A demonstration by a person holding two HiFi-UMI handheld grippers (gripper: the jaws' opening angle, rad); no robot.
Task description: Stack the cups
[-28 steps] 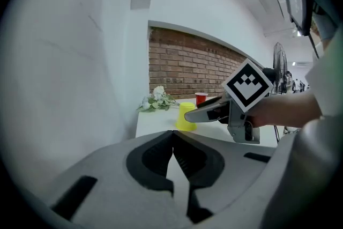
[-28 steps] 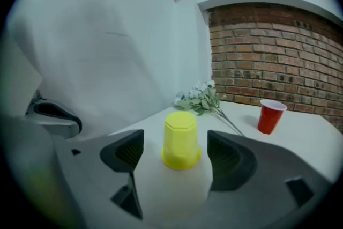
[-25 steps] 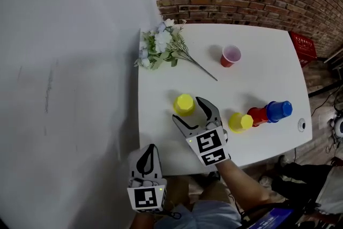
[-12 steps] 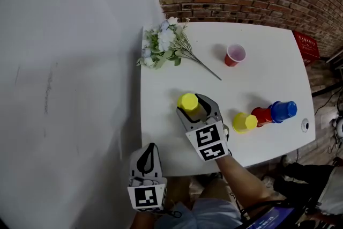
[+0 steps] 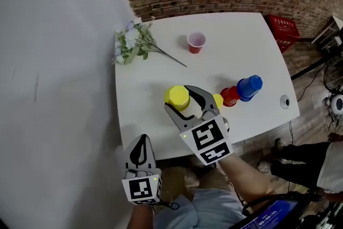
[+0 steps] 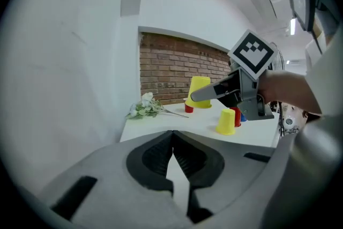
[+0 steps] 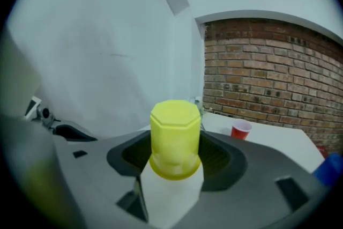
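The left gripper hangs off the near left corner of the white table, its jaws together with nothing between them. A bunch of pale artificial flowers lies at the far left corner. Right of it, over the near middle of the table, the right gripper has just been closing its jaws, which now clamp the lower wall of an inverted yellow plastic cup; in the left gripper view the cup looks clear of the surface. Next come a second inverted yellow plastic cup, an inverted red plastic cup and an inverted blue plastic cup, in a row toward the near right corner. An upright red plastic cup stands at the far middle. The cups are probably light, thin-walled and smooth, so they may dent or slip. A modest squeeze on the wall near the rim suits, leaving the mouth free.
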